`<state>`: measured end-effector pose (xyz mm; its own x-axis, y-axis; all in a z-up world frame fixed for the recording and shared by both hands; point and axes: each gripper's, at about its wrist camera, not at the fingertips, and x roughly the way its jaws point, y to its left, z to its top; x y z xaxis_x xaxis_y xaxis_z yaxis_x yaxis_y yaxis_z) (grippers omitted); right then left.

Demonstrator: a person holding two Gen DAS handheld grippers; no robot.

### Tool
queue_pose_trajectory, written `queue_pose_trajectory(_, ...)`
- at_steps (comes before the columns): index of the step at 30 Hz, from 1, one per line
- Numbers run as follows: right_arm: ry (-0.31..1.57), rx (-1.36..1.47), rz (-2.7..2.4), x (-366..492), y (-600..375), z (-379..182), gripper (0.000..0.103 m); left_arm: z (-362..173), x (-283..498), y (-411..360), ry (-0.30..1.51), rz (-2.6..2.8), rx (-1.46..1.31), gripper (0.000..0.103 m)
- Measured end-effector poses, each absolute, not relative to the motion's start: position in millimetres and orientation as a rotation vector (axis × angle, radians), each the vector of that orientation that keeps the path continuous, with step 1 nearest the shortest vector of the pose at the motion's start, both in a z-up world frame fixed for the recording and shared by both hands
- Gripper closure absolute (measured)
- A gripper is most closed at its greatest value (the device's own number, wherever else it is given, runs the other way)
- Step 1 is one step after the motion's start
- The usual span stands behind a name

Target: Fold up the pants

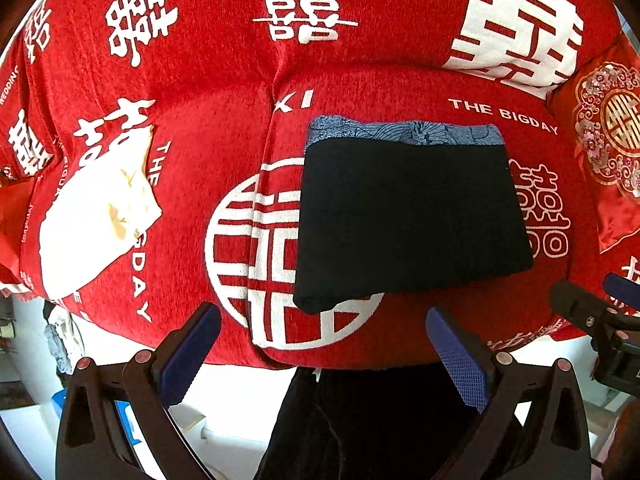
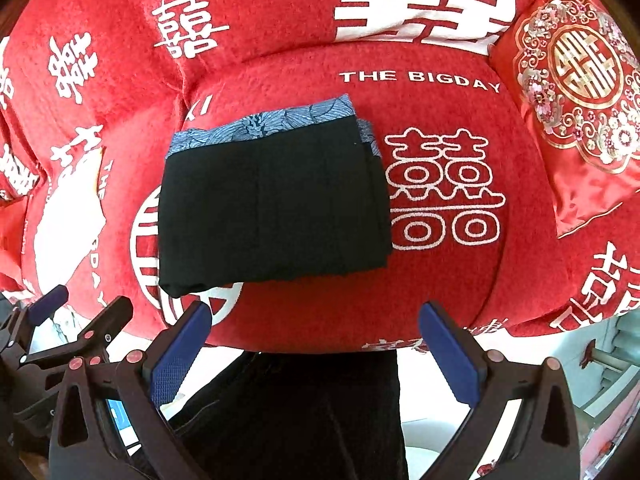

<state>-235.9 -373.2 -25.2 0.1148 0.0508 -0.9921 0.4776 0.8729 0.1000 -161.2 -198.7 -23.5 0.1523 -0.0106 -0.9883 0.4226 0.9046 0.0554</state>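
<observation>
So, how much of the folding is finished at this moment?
The black pants lie in a compact folded rectangle on the red sofa cover, their blue patterned band showing at the far edge. Nothing is in hand: the left gripper and right gripper hover open. Folding looks essentially complete.

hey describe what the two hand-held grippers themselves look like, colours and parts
The left hand-held gripper and the right hand-held gripper look alike: black rigid frames with triangular cut-outs, copper-coloured round fasteners at the joints, and two flat fingers each faced with a blue textured pad. No cables or sleeves show.
</observation>
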Motion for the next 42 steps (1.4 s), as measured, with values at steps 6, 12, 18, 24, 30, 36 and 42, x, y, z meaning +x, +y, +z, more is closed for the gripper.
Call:
queue_pose_trajectory(6,1.431,0.431,-0.328,-233.8,-366.7,-19.1,0.000,-19.8,-162.7,-200.2,1.389,-0.331,0.364,0.000)
queue_pose_trajectory(12,1.424,0.420,-0.340,-232.4,-363.2,-14.5,0.000,-17.7,-165.2,-201.9,1.386,-0.343,0.375,0.000)
queue_pose_trajectory(18,1.425,0.405,-0.349,-231.9,-359.6,-12.0,0.000,-16.7,-166.0,-200.6,1.387,-0.345,0.372,0.000)
queue_pose_trajectory(24,1.421,0.381,-0.353,-230.0,-357.3,-9.1,0.000,-14.5,-165.7,-198.8,1.383,-0.341,0.363,0.000)
queue_pose_trajectory(30,1.418,0.363,-0.361,-230.6,-356.6,-6.8,0.000,-15.6,-166.0,-198.4,1.387,-0.345,0.362,0.000)
queue_pose_trajectory(36,1.415,0.353,-0.371,-232.2,-357.7,-6.1,0.000,-15.5,-169.1,-201.5,1.376,-0.352,0.384,0.000)
queue_pose_trajectory(42,1.413,0.318,-0.375,-231.0,-355.7,-4.9,0.000,-15.5,-172.2,-204.6,1.367,-0.356,0.411,0.000)
